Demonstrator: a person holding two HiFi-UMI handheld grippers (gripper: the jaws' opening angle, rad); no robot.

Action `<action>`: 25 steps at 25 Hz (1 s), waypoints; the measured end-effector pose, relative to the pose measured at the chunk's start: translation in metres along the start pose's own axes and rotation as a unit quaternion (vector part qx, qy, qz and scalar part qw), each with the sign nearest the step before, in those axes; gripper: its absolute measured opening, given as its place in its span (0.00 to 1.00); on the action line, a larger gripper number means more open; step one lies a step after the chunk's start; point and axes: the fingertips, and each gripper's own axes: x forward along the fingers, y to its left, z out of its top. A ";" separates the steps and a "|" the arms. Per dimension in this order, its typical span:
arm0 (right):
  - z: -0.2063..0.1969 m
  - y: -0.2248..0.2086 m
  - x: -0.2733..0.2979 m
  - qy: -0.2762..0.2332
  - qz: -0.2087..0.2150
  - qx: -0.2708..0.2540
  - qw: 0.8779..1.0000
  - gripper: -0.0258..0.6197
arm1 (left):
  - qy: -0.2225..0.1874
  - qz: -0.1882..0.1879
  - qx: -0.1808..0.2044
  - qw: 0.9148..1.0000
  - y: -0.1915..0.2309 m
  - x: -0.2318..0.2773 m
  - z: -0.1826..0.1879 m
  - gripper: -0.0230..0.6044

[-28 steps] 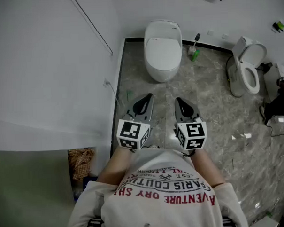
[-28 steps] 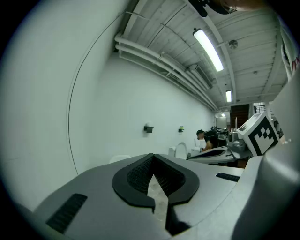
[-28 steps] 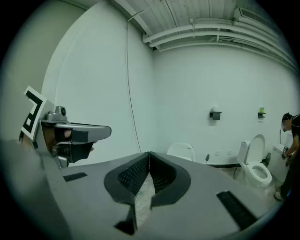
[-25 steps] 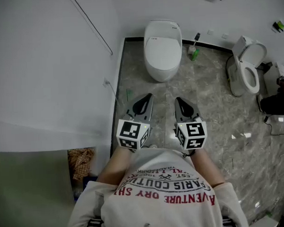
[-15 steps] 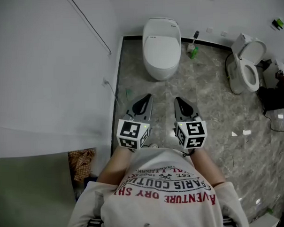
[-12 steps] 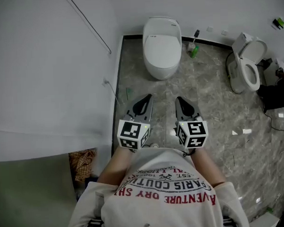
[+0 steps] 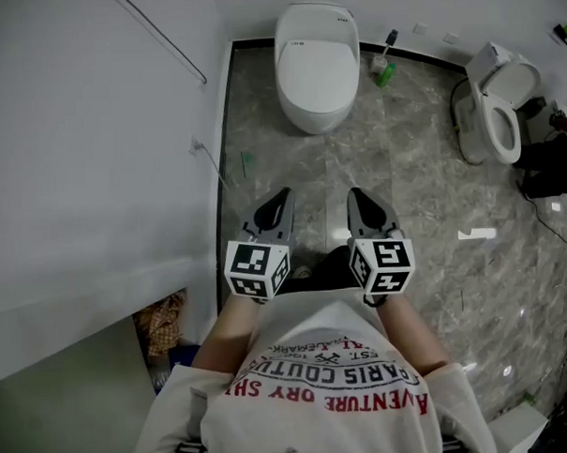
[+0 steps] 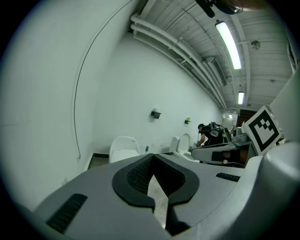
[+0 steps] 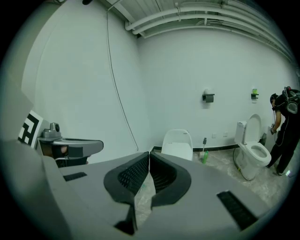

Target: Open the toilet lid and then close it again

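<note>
1. Judging the step in hand as the approach: nothing touches the toilet (image 7: 315, 55) yet, so opening not begun and closing further off.
2. Holding the left gripper (image 7: 280, 198) clenched on nothing, jaws pressed together, with only floor (image 7: 409, 192) showing past them in the left gripper view.
3. Holding the right gripper (image 7: 356, 196) likewise pinched together and empty, side by side with the left one, close to the person's body and aimed toward the same toilet.
4. Finding that toilet against the far wall at the top of the head view, near the left-hand wall, well apart from both grippers, with marbled floor between.
5. Looking at the lid (image 7: 317, 69): white, smooth, rounded like an egg, lying flat over the bowl and fully closed; no handle or tab visible, front edge too small to read.
6. Noting a second toilet (image 7: 497, 118) off to the right with its lid already up, and a toilet brush (image 7: 385, 66) in a green holder between the two; probably not the target, judging by where both grippers point.
7. Calling next for stepping closer, lowering one gripper to the lid's front edge, then either parting the jaws to pinch it or hooking closed tips beneath it, and swinging up toward the back wall.
8. Expecting a slick, curved edge, so likely needing a firm hold.
</note>
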 end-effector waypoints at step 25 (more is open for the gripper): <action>-0.046 -0.204 0.402 0.137 0.067 0.046 0.987 0.06 | 0.156 0.066 -0.104 0.980 0.163 0.404 -0.097 0.05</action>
